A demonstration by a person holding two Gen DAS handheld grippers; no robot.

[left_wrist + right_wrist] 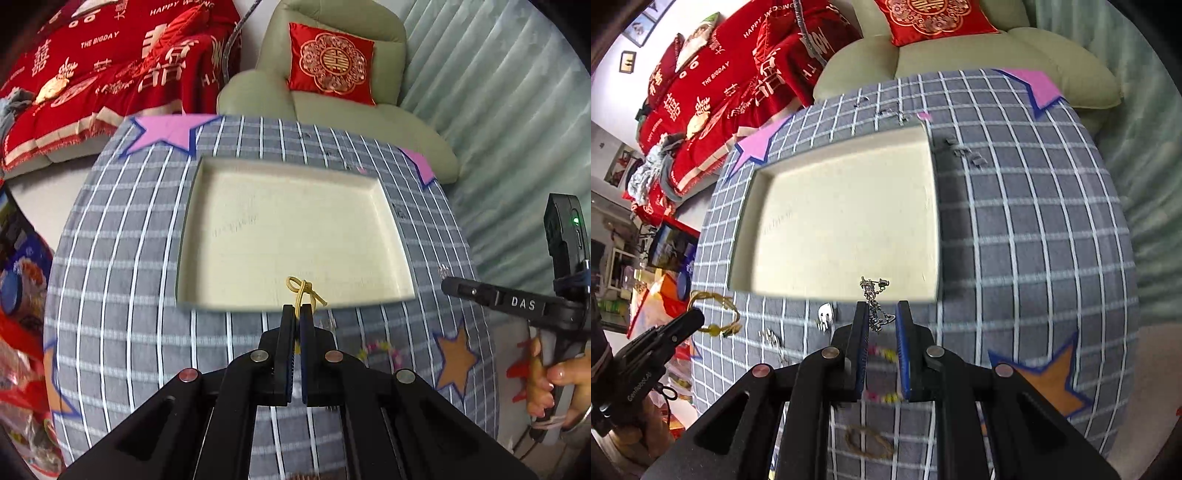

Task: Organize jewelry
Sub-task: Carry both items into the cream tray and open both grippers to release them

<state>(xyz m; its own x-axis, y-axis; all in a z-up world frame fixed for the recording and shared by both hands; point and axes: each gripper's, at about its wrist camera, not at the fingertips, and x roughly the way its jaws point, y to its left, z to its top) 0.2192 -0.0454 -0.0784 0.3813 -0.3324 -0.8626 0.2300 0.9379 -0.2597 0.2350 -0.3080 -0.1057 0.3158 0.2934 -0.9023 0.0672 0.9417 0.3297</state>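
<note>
Grey checked tablecloth [122,258] with paper stars, under both tools. Left tongs [297,310] pressed tight together, pinching a yellow cord bracelet [303,290]; knot and loop of the cord sticking out past the tips, over the near rim of the cream tray [184,236]. From the right wrist view, rest of the same cord hanging as a loop with a yellow bead below the left tips, above the cloth at the table's left side.

Right tongs [882,310] with a narrow gap between the blue pads, not closed. Silver chain [875,306] lying in this gap and reaching forward onto the near edge of the tray; cannot tell if touching either pad.

Just left of the right tongs, on the cloth: small silver piece [825,316], too blurred to name. Under the fingers: colourful bead bracelet [882,354]. Closer to the camera: brown ring-shaped band [868,443], blurred.

Behind the table: pale green armchair [258,92] with a red cushion [330,62]. Further left: red blanket [110,66] with white lettering
</note>
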